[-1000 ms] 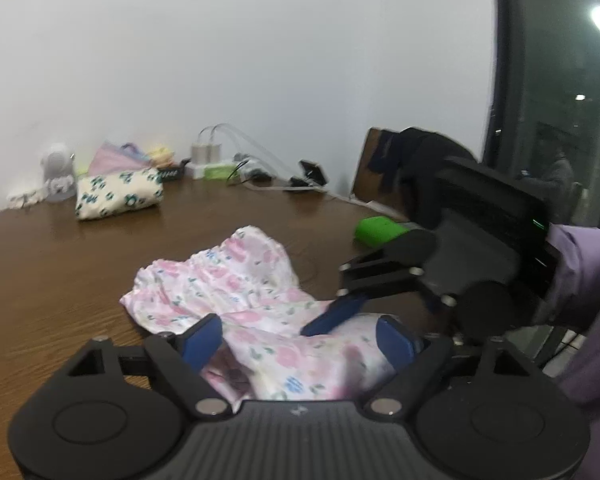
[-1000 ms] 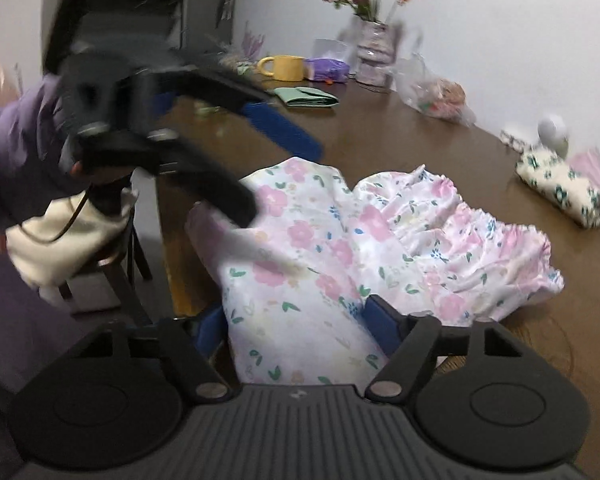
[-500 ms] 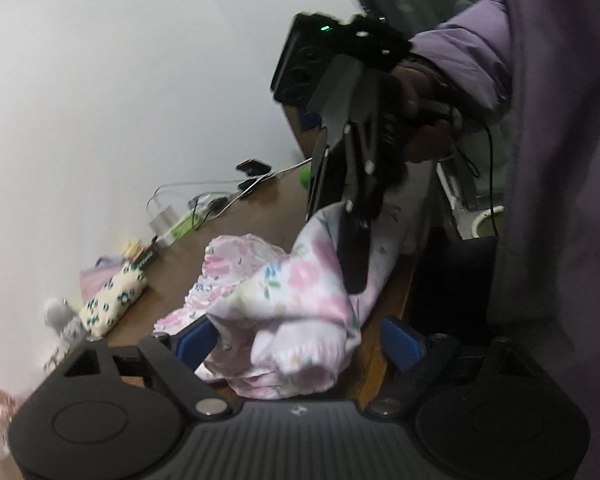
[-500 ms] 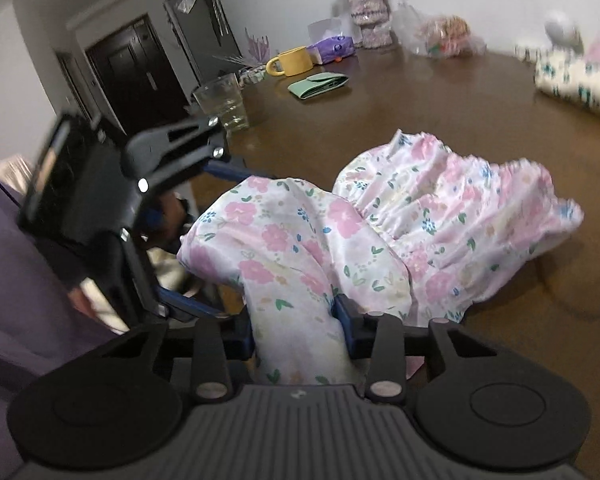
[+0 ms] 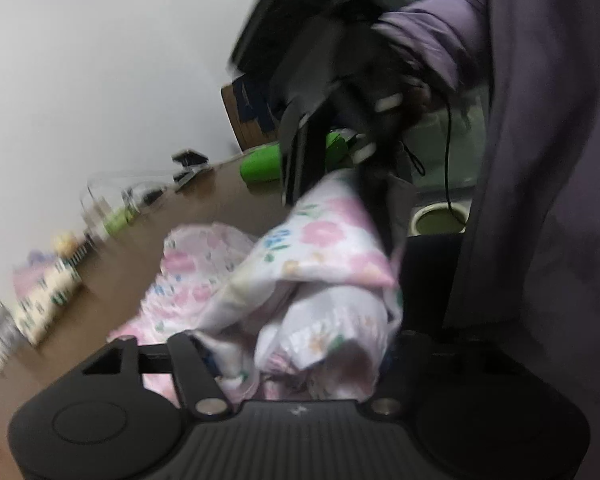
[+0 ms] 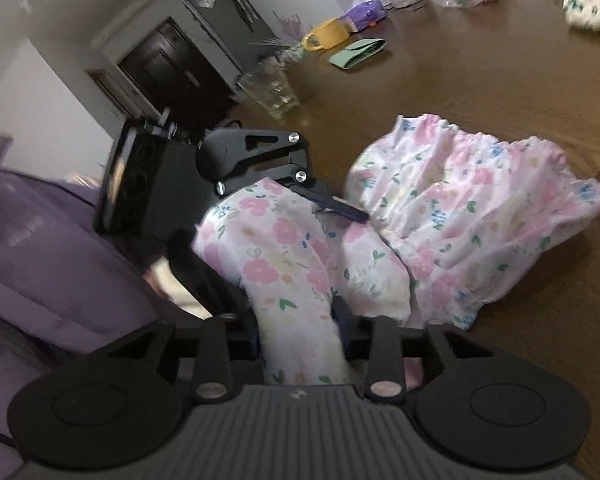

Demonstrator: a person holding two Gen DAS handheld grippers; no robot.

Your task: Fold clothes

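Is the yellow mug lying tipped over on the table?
No, the yellow mug stands upright on the table beside the green pouch.

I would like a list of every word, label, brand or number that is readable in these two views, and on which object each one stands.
No text can be read in either view.
Left gripper body: a small pale mark, too small to read.
Right gripper body: the same kind of mark, not legible.
Purple sleeve: faint print, too blurred to read.
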